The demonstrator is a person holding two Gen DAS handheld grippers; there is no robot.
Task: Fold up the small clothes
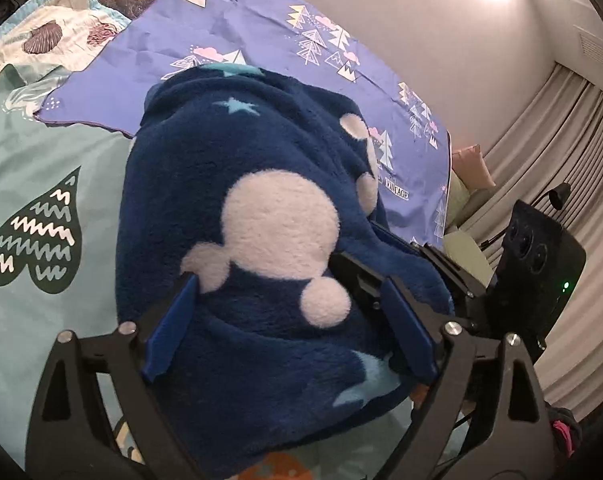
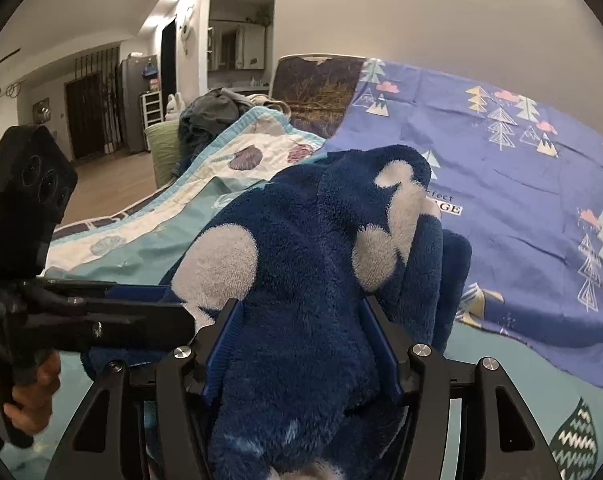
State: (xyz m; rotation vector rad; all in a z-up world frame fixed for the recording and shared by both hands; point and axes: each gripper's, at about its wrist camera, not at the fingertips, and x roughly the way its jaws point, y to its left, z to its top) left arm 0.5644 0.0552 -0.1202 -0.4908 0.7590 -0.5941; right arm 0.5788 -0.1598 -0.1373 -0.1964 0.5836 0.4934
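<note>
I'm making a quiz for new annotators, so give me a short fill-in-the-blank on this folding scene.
1. The fleece garment between the fingers of both grippers is dark ____ with white blobs.
2. The left gripper and the right gripper each have the ____ bunched between their fingers.
3. The purple sheet behind is printed with small ____ and clouds.
4. The teal cover bears a dark ____ shape.

Missing words: blue; fleece garment; trees; heart

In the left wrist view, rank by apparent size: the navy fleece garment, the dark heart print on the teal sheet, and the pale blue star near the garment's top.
1. navy fleece garment, largest, though nearness to the camera inflates it.
2. dark heart print.
3. pale blue star, smallest.
</note>
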